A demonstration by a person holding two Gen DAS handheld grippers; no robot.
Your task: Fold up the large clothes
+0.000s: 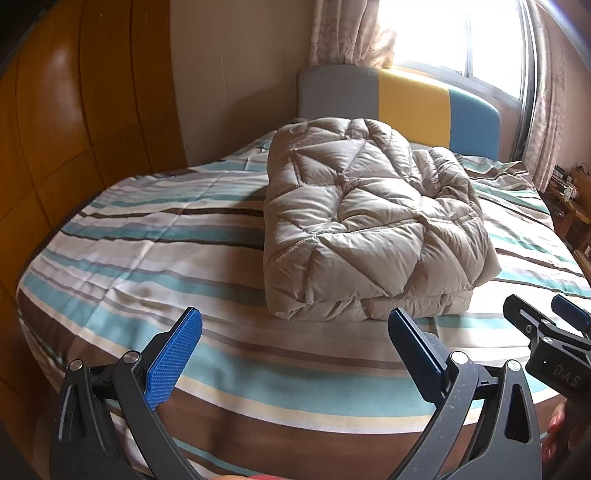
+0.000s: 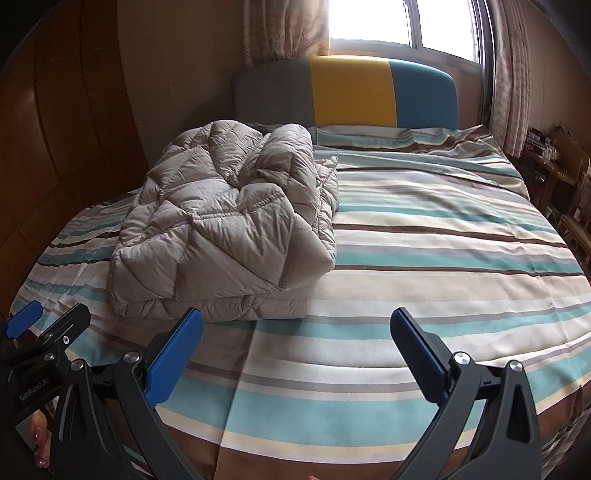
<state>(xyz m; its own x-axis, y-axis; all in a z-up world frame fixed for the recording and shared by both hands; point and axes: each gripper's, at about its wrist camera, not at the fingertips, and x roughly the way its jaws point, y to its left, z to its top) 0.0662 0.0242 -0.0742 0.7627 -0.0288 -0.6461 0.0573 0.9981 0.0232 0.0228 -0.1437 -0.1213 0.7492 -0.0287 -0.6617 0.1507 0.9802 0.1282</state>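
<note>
While both grippers hang over the near end of the bed (image 1: pixel 122 236), the folded coat (image 1: pixel 365 221) lies apart from them, further up the striped cover. The left gripper (image 1: pixel 295 332) has its blue fingers spread wide with nothing between them, and the right gripper (image 2: pixel 295 332) is spread wide and empty too. In the left wrist view the coat's near folded edge runs straight across just past the fingertips, and its left side is a clean straight edge with a broad stretch of bare cover between it and the bed's left border. Beyond that border stands a brown wardrobe (image 1: pixel 55 140), close along the bed. In the right wrist view the coat sits toward the left half of the bed, its right side rumpled and layered, and the whole right half of the cover is bare out to the far edge. The headboard (image 2: pixel 351 92), in grey, yellow and blue panels, closes off the far end under a bright window (image 2: pixel 406 22). Wooden furniture (image 2: pixel 561 177) crowds the right side of the bed.
</note>
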